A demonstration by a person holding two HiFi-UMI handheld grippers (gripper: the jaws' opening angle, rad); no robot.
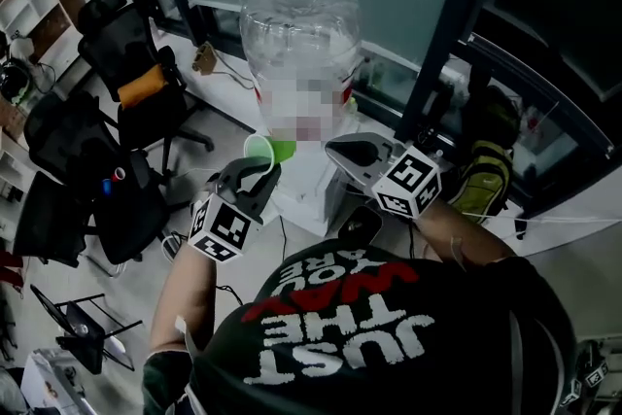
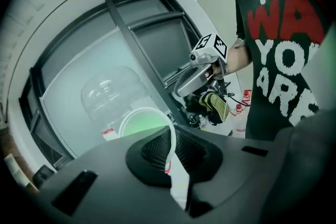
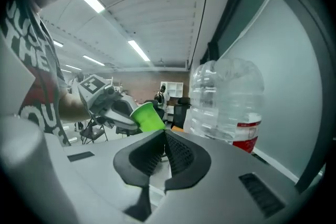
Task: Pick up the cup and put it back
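A light green cup (image 1: 273, 149) is pinched by its rim in my left gripper (image 1: 259, 166), held up in the air just in front of the big clear water bottle (image 1: 301, 24). In the left gripper view the cup's white rim (image 2: 157, 112) runs down between the shut jaws of the left gripper (image 2: 170, 162), its green inside facing the camera. My right gripper (image 1: 337, 149) hovers close to the cup's right, shut with nothing in it. The right gripper view shows the right gripper (image 3: 164, 136) with the cup (image 3: 147, 117) and the left gripper (image 3: 127, 119) beyond it.
The water bottle (image 3: 226, 102) stands on a white dispenser (image 1: 313, 191) by the dark-framed window (image 1: 437, 34). Black office chairs (image 1: 131, 63) stand at the left, a yellow-and-black bag (image 1: 481, 178) at the right. Cables lie on the floor.
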